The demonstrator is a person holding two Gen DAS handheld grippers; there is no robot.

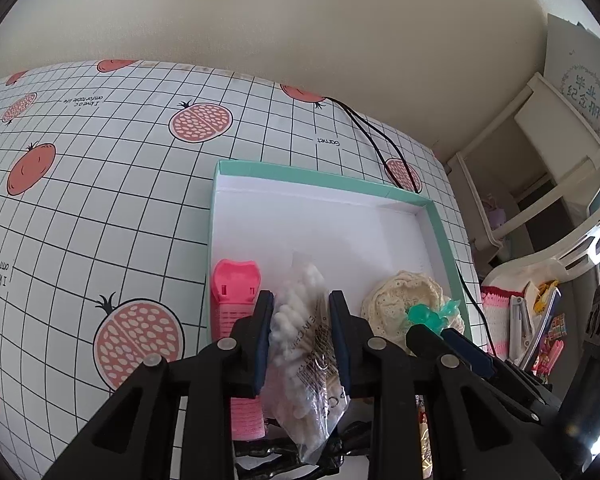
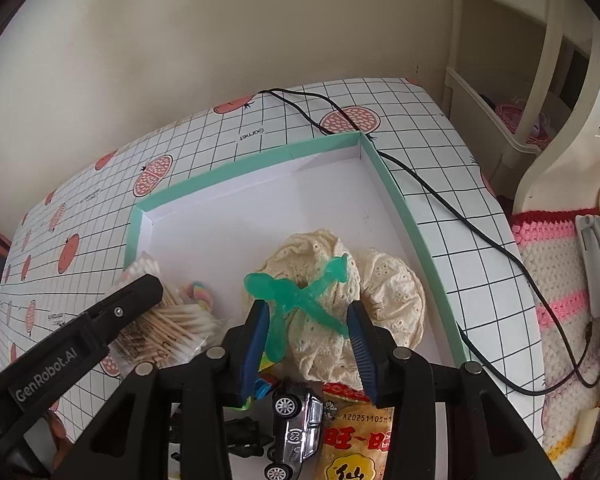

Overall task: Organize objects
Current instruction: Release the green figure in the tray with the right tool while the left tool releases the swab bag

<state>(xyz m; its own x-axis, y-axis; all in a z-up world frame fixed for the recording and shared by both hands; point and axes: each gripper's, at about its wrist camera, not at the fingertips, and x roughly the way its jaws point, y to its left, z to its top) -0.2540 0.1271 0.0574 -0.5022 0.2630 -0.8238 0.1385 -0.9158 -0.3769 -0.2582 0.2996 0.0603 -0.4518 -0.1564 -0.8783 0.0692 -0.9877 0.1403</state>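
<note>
My left gripper (image 1: 300,320) has its jaws spread around a clear bag of cotton swabs (image 1: 300,344). The bag's long axis runs straight ahead between the pads, toward 12 o'clock, but I cannot tell whether the pads are pressing it or just flanking it. The bag lies inside the teal-rimmed box (image 1: 320,178), at its near left end.

My right gripper (image 2: 312,316) is also partly open, straddling a green plastic toy (image 2: 296,292). The toy's long body runs from 10 o'clock to 4 o'clock across the gap, so it sits slantwise to the pads rather than square; one end seems to touch the left pad (image 2: 256,336). It rests on a cream lace fabric piece (image 2: 332,312), and I cannot tell if it is gripped. I judge the right gripper needs a slight twist before closing, or the toy may pivot out.

The box on the bench (image 1: 100,200) holds the swab bag, a pink hair roller (image 1: 238,304) at 9 o'clock of it against the left wall, and the lace with the toy at 3 o'clock. The far half toward 12 o'clock is bare white floor. Near my right gripper, at 6 o'clock, lie a silver toy car (image 2: 298,428) and a yellow snack packet (image 2: 356,440).
</note>
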